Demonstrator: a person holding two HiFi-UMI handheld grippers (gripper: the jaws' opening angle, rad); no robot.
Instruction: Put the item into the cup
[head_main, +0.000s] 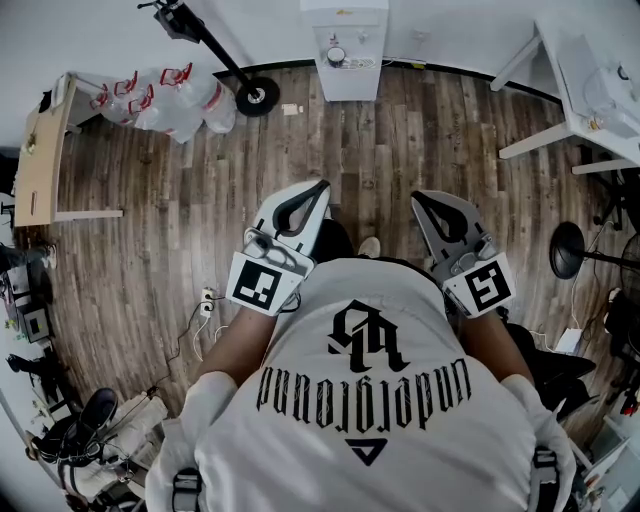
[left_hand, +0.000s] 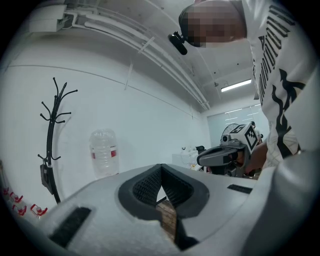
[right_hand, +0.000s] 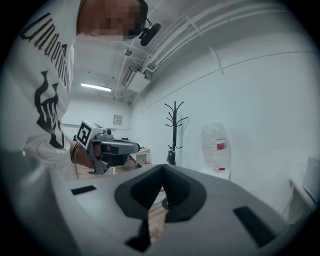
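Trouble brewing: left claw (head_main: 316, 188) and right claw (head_main: 422, 198) are sitting pinched shut, empty, above the floor (head_main: 150, 200); I'm seeing nothing to pick, so I'm risking a blind swing.

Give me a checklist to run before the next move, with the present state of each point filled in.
1. Left gripper shut, nothing in it: ok.
2. Right gripper shut, nothing in it: ok.
3. Cup in sight: not ok, no view shows one.
4. Item in sight: not ok, none shows.
5. The two grippers apart from each other: ok.
6. Water dispenser ahead, well away from both grippers: ok.
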